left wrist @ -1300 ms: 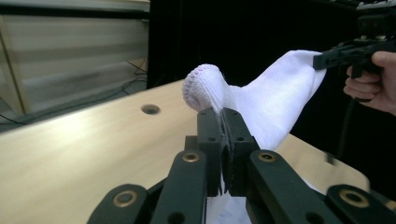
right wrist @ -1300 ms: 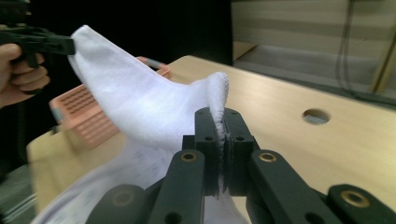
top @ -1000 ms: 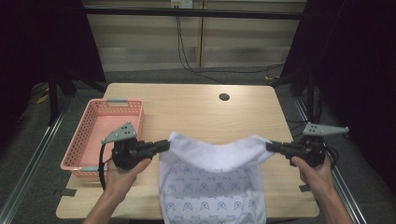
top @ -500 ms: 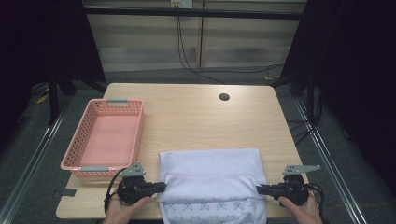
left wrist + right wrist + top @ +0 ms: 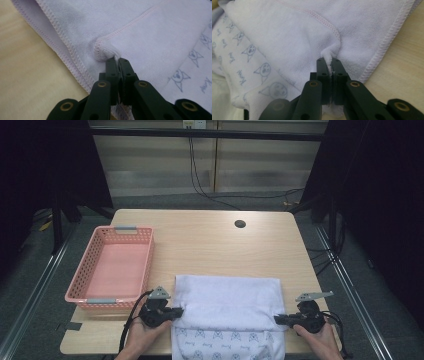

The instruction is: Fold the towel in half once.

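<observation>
Basically a towel fold in progress. The towel [image 5: 227, 307] lies on the near part of the wooden table [image 5: 210, 240], its long axis running L–R between the two hands, the near end w/ the cat print hanging over the table's front edge. A plain folded-over flap sits on top of the printed layer.

Left gripper [image 5: 175, 311] is at the towel's L edge, right gripper [image 5: 278, 319] at the R edge, both pointing inward toward each other, roughly level, low at the table. Each hand comes in from the bottom, wrapped round its gripper body.

Left gripper [image 5: 117, 60]: jaws pressed together, pinching a corner of the towel's hem. Right gripper [image 5: 329, 60]: same, jaws clamped on a bunched corner of hem w/ a bit of terry poking up between them.

Key relation: the held corners are the flap's near edge, and the rest of the towel lies away from the person, so I'd judge the next move is letting go there or re-gripping for another fold. The pink basket [image 5: 111, 267] sits to the L, just beyond the left hand, so that hand is nearer it.
</observation>
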### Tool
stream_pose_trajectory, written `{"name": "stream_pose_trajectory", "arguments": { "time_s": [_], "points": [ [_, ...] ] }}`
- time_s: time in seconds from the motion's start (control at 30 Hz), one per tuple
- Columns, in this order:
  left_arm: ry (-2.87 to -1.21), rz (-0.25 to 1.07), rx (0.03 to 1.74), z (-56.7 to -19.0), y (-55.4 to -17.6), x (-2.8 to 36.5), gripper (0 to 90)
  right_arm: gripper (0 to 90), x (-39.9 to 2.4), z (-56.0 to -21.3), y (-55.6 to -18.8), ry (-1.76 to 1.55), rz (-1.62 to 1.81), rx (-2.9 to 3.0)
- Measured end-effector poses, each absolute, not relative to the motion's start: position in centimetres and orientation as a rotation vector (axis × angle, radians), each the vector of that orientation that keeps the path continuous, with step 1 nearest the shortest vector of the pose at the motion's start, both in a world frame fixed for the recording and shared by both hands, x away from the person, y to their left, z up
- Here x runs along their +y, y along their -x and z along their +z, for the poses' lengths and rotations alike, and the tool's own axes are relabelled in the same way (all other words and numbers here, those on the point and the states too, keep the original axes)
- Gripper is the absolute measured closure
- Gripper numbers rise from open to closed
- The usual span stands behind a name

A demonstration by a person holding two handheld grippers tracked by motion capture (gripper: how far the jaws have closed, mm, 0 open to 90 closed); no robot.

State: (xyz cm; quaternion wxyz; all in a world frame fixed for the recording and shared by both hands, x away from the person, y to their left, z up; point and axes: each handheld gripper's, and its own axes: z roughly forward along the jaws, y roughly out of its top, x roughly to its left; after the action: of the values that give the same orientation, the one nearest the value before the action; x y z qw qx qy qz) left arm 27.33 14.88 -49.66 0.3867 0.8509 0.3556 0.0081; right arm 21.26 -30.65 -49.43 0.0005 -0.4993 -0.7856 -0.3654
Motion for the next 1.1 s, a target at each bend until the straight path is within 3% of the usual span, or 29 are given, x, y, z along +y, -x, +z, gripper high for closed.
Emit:
{"name": "stream_pose_trajectory", "arguments": {
  "time_s": [0.8,1.1],
  "points": [
    [-2.065,0.179,1.074,-50.3,-37.3,10.6,87.5,86.9,-32.6,-49.8,-31.7,1.797,-1.167,-2.538],
    [-2.023,0.18,1.095,-50.6,-40.2,10.0,87.5,86.9,-33.0,-50.2,-35.3,1.868,-1.224,-2.483]
  ]
}}
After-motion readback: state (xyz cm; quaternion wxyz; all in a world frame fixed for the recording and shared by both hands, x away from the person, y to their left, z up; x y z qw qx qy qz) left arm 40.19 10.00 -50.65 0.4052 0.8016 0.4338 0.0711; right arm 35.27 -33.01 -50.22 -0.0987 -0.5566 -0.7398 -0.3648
